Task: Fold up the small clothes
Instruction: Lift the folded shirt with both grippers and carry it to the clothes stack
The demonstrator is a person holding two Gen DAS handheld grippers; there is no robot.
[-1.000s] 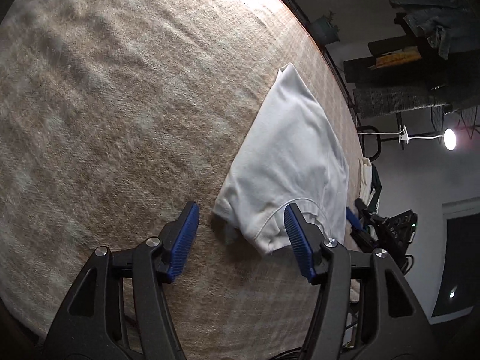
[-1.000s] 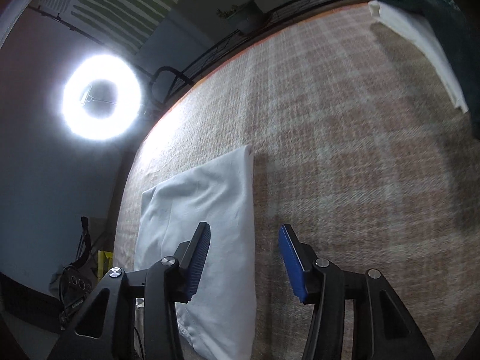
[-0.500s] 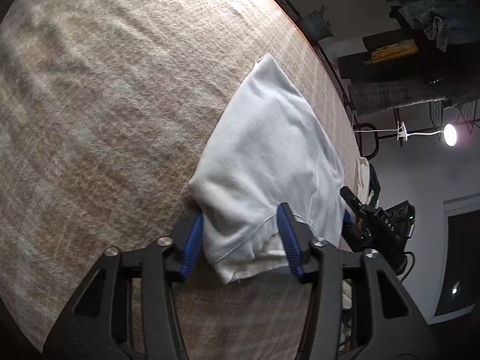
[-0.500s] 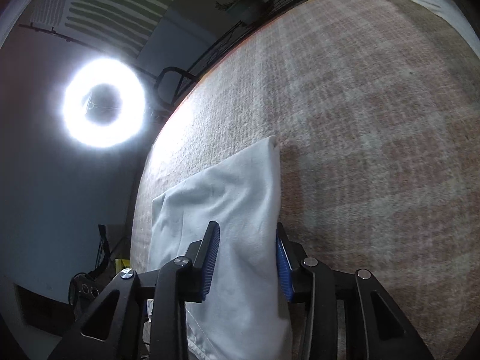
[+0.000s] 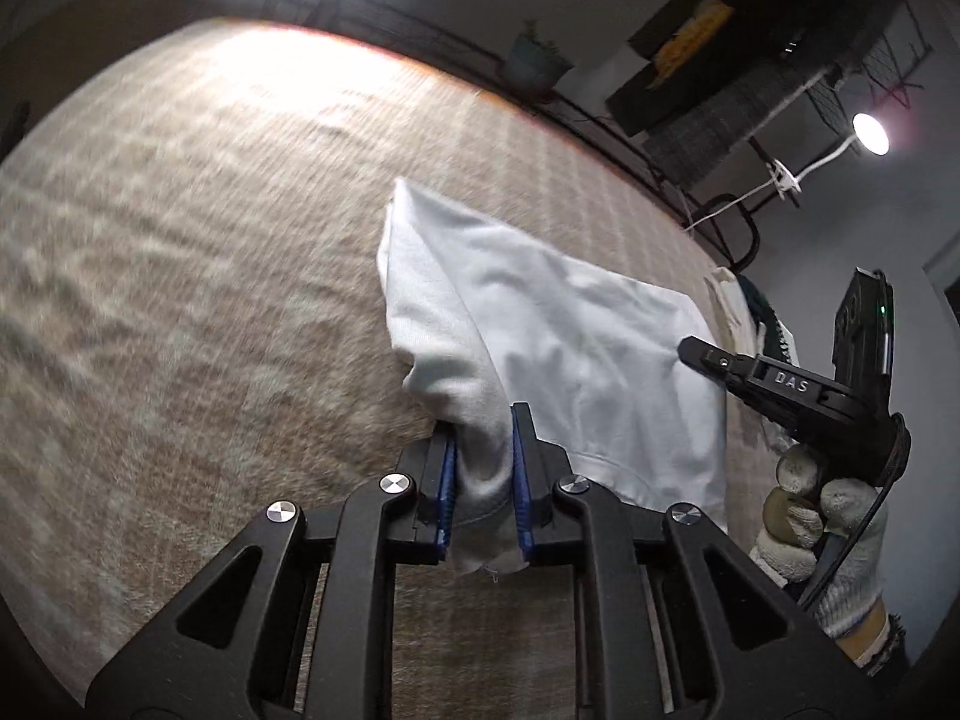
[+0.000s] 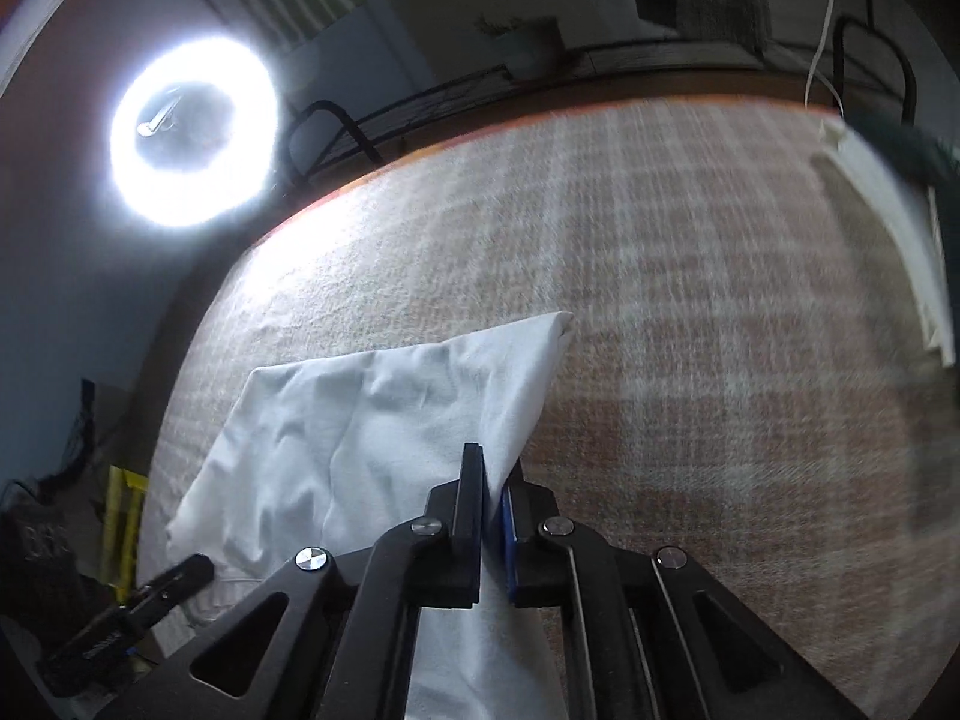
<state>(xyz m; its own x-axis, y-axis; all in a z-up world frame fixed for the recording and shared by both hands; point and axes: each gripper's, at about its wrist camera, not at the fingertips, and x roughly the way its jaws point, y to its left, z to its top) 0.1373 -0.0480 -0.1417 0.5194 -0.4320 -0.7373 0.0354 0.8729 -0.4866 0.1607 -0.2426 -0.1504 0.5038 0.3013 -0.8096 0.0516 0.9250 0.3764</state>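
Observation:
A small white garment (image 5: 576, 324) lies partly folded on a beige plaid blanket (image 5: 210, 240). My left gripper (image 5: 483, 456) is shut on a bunched near corner of it and holds that corner lifted off the blanket. My right gripper (image 6: 495, 480) is shut on the other near edge of the same white garment (image 6: 372, 420), also raised. The right gripper also shows in the left wrist view (image 5: 780, 384), held by a gloved hand (image 5: 822, 516). The far end of the garment still rests on the blanket.
A stack of folded clothes (image 6: 888, 228) lies at the blanket's right edge. A ring light (image 6: 192, 132) glares beyond the far edge, by a black metal rail (image 6: 420, 114). Shelves with clothes (image 5: 750, 60) and a lamp (image 5: 870, 135) stand behind.
Both grippers went from open, to astride the garment's near edge, to shut on it. Both have lifted their corners off the blanket and the views have tilted up.

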